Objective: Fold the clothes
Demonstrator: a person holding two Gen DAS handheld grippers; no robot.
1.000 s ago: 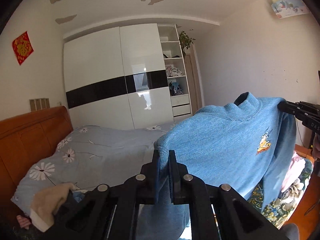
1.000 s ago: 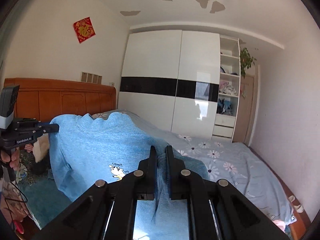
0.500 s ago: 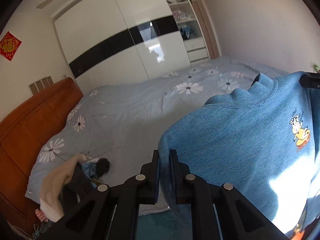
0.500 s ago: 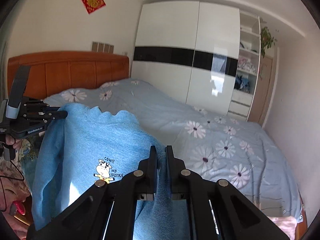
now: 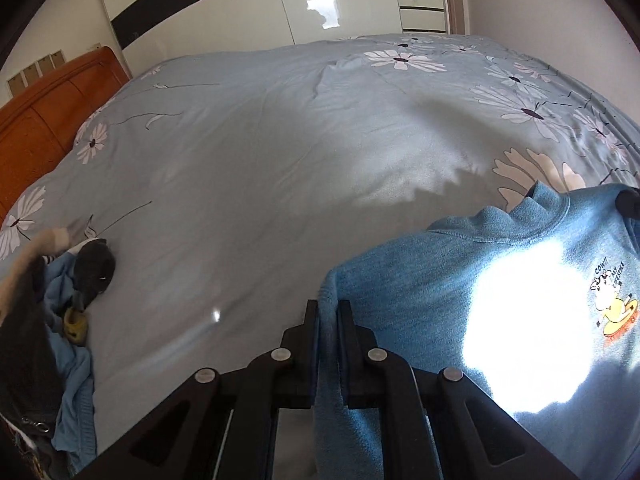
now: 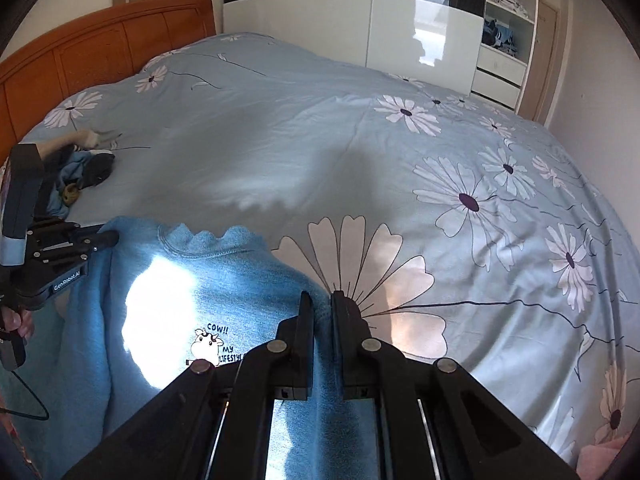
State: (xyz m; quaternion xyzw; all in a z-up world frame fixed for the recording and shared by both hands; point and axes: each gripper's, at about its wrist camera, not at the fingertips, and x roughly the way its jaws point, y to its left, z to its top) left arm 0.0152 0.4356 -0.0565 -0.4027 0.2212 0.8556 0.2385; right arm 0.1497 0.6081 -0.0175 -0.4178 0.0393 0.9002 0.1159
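The blue fleece sweatshirt with a cow print hangs unfolded above the near edge of the daisy-patterned bed; left gripper and right gripper fingers each pinch a shoulder; no fold made yet; spreading it flat comes first.

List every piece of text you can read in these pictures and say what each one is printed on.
"COW!!" on the blue sweatshirt, above its cartoon cow.
"MY LIFESTYLE", beside the cow; the last letters are hidden in the right wrist view.
"GenRobot.AI" on the body of the left gripper.
Nothing else is readable.
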